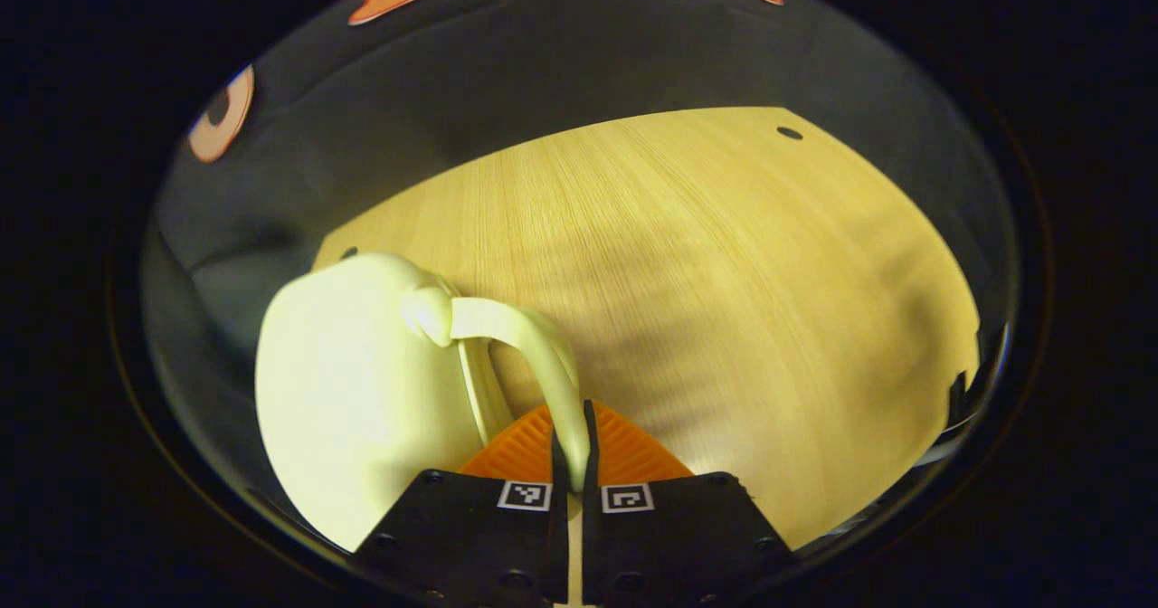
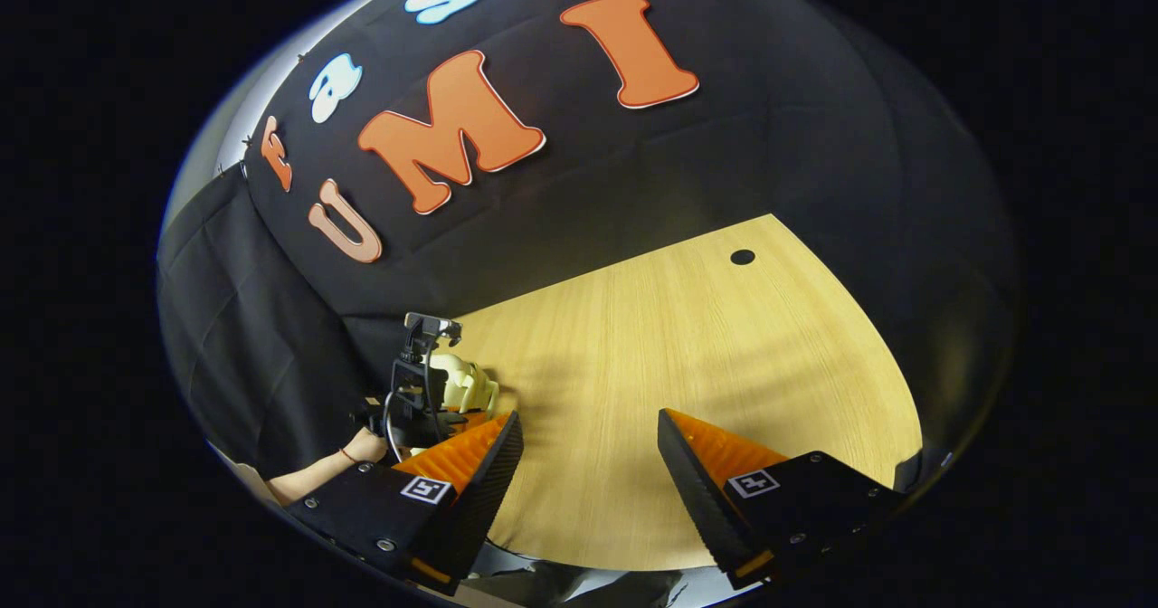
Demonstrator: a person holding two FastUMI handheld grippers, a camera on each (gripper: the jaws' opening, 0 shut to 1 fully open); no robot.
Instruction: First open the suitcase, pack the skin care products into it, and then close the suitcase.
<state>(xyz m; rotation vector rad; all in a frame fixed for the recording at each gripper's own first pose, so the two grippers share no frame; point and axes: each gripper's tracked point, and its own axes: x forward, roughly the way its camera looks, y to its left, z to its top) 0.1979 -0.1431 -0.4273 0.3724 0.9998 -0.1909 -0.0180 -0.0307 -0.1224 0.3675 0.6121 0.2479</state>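
A small pale cream suitcase (image 1: 353, 391) lies closed at the left of the wooden table (image 1: 724, 273). Its curved handle (image 1: 534, 346) arches toward me, and my left gripper (image 1: 572, 450) is shut on the near end of it, both fingers pressing the thin bar. In the right gripper view the same suitcase (image 2: 466, 386) sits far off at the table's left edge, with a hand (image 2: 366, 445) holding the left gripper's body (image 2: 416, 400) over it. My right gripper (image 2: 588, 463) hangs open above bare table, nothing between its fingers.
The table (image 2: 688, 346) has a small dark hole (image 2: 742, 256) near its far right corner and another hole (image 1: 348, 252) behind the suitcase. Black cloth walls stand close behind the table's far edge.
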